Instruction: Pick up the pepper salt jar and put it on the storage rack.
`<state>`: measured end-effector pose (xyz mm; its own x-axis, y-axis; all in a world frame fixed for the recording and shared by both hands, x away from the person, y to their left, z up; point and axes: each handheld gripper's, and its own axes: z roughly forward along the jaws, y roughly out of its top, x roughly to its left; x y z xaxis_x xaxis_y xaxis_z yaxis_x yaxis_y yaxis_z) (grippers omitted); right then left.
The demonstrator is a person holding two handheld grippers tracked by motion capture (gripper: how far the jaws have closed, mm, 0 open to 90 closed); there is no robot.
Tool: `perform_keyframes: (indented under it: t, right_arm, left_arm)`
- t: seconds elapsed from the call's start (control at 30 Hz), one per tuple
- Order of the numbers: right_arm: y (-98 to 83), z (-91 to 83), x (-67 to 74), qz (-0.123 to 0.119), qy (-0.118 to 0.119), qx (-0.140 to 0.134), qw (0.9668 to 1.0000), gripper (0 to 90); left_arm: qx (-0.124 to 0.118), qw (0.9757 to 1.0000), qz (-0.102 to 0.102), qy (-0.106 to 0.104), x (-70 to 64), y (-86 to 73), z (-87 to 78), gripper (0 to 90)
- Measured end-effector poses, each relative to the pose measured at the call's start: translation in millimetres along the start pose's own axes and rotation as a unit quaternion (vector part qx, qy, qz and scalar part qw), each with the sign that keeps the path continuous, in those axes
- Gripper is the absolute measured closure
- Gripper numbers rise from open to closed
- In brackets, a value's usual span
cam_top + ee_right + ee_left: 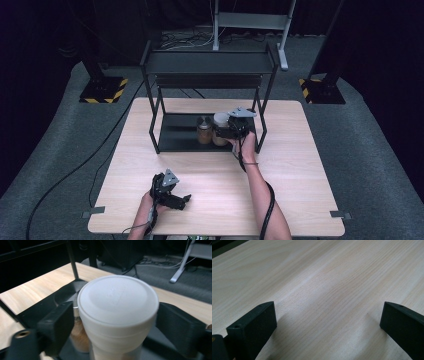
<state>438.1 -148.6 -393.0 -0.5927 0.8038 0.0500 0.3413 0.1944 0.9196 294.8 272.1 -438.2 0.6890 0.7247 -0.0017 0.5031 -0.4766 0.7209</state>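
Observation:
A jar with a white lid stands on the black lower shelf of a metal rack. My right gripper reaches in from the front with one jaw on either side of that lid. The jaws stand slightly off it, so the gripper is open around the jar. A second jar with brown contents stands close on its left. My left gripper rests low over the wooden table near its front edge, open with nothing between its jaws.
The black rack has an upper shelf and thin legs close to my right hand. The light wooden table stretches wide on both sides. Cables and stand feet lie on the grey floor beyond.

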Motion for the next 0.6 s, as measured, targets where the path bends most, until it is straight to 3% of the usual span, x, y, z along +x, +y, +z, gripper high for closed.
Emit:
perform_keyframes:
  t: [0.3,0.6]
  right_arm:
    - [8.3,-15.4,0.2,-0.003,-0.003,0.012,0.9999,2.2]
    - [11.6,-35.2,1.5,-0.013,-0.004,0.039,0.9992,0.0]
  left_arm:
    - [0.0,1.0,0.0,0.0,0.1,0.1,0.0,0.3]
    - [0.0,1.0,0.0,0.0,0.1,0.1,0.0,0.3]
